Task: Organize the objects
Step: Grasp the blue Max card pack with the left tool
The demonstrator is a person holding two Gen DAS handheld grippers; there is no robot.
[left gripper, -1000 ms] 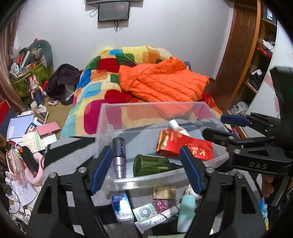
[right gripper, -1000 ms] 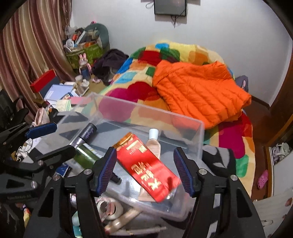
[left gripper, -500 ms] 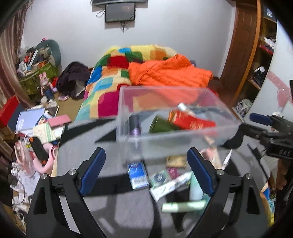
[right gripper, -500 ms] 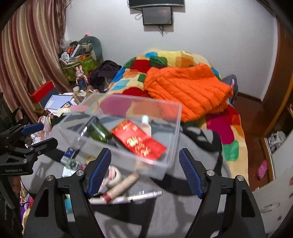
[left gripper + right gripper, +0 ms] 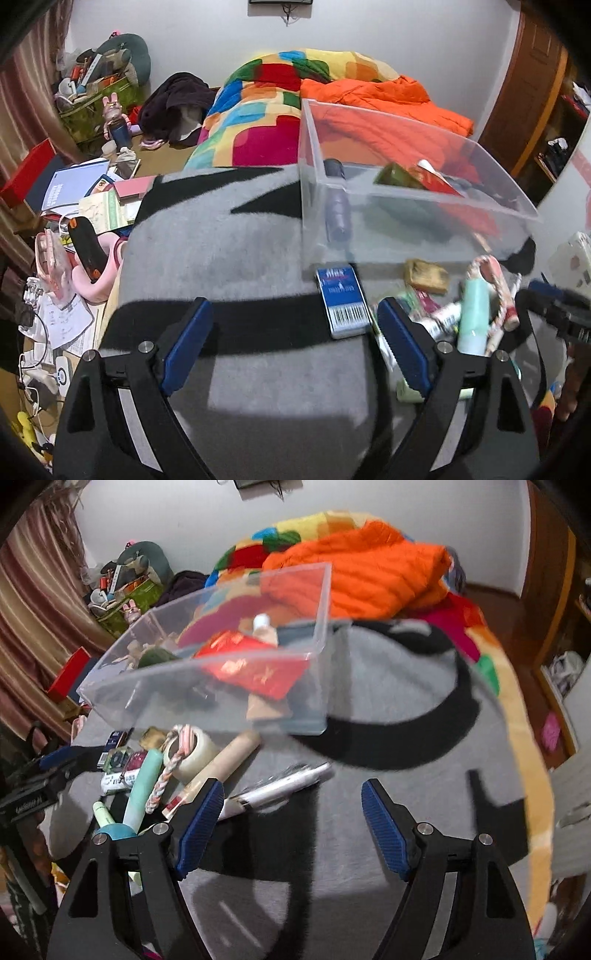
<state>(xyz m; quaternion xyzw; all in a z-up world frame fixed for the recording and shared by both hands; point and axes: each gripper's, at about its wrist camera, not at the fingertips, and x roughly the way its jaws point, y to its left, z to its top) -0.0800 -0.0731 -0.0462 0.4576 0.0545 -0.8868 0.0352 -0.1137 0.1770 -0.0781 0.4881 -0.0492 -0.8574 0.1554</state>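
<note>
A clear plastic bin (image 5: 312, 192) (image 5: 110, 701) sits on a grey and black blanket (image 5: 221, 258). It holds a red packet (image 5: 255, 668), a dark green bottle (image 5: 397, 177), a purple tube (image 5: 338, 210) and a white-capped tube (image 5: 264, 627). Loose items lie in front of it: a blue box (image 5: 341, 299), a mint tube (image 5: 472, 310) (image 5: 142, 790), a tape roll (image 5: 195, 753), a beige tube (image 5: 218, 768) and a white pen (image 5: 280, 786). My left gripper (image 5: 293, 347) is open and empty above the blanket. My right gripper (image 5: 291, 830) is open and empty beside the pile.
A bed with a patchwork quilt (image 5: 258, 107) and an orange jacket (image 5: 362, 576) lies behind. Books, papers and cables (image 5: 74, 206) clutter the left side. A wooden door (image 5: 517, 85) and shelves stand at the right.
Both grippers have pulled back and apart from the bin. The left one has swung left, the right one right, so the bin now sits off-centre in each view.
</note>
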